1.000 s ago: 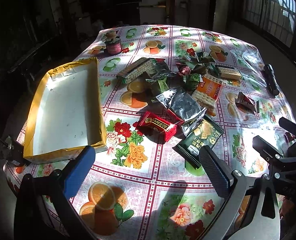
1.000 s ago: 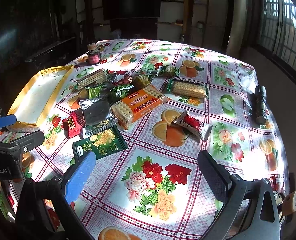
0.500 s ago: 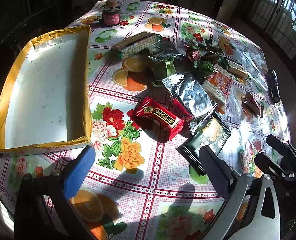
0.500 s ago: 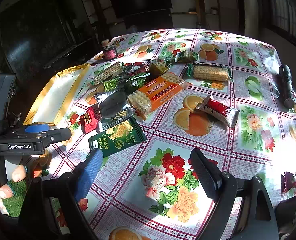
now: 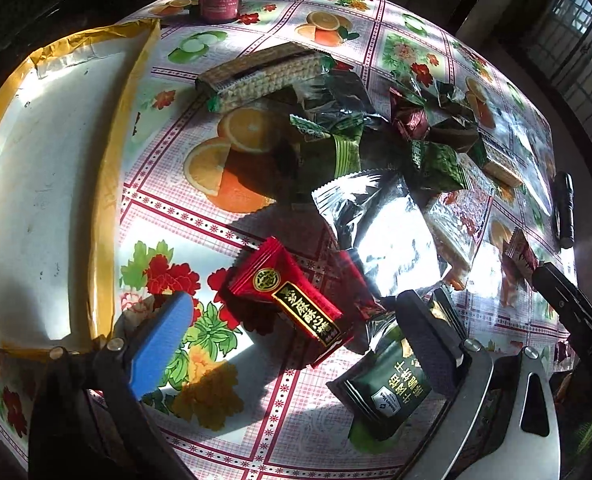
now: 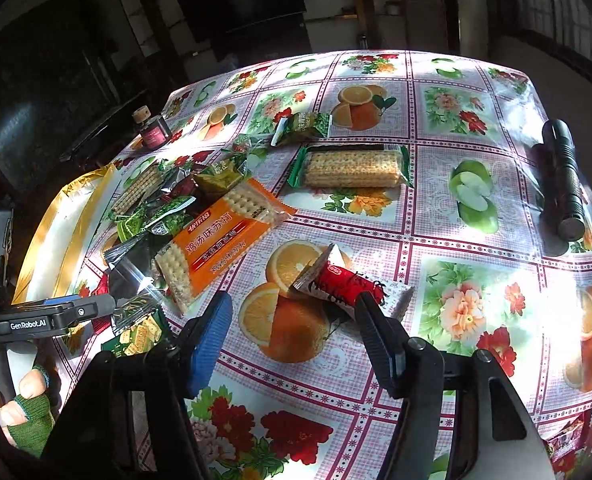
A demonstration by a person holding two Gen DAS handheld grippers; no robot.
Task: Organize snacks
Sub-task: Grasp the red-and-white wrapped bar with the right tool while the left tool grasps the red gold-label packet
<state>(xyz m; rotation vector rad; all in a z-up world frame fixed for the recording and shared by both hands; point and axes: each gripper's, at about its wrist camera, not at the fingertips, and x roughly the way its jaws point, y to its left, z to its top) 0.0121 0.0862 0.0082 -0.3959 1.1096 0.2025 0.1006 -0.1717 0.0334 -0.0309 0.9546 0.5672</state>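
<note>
My left gripper (image 5: 296, 320) stands open low over the flowered tablecloth, and a red snack packet with gold lettering (image 5: 292, 304) lies between its fingers without touching the pads. Its black finger (image 5: 428, 332) overlaps a dark green biscuit packet (image 5: 388, 384). A silver packet (image 5: 384, 232) lies just beyond. My right gripper (image 6: 294, 320) is closing, with only tablecloth between its jaws. A red-and-white packet (image 6: 352, 284) lies at the tip of its black finger (image 6: 376, 340). A white box with a yellow rim (image 5: 108, 184) stands empty at the left.
A heap of snacks lies mid-table: an orange cracker packet (image 6: 224, 236), a green-ended cracker packet (image 6: 352, 168), a wafer packet (image 5: 264, 72) and small green packets. A black flashlight (image 6: 564, 184) lies at the right, a small jar (image 6: 152, 128) at the far left. A gloved hand (image 6: 24, 412) holds the left gripper.
The left gripper has come down and forward until the red packet lies between its fingers. The right gripper's jaws have narrowed and it has moved up to the red-and-white packet.
</note>
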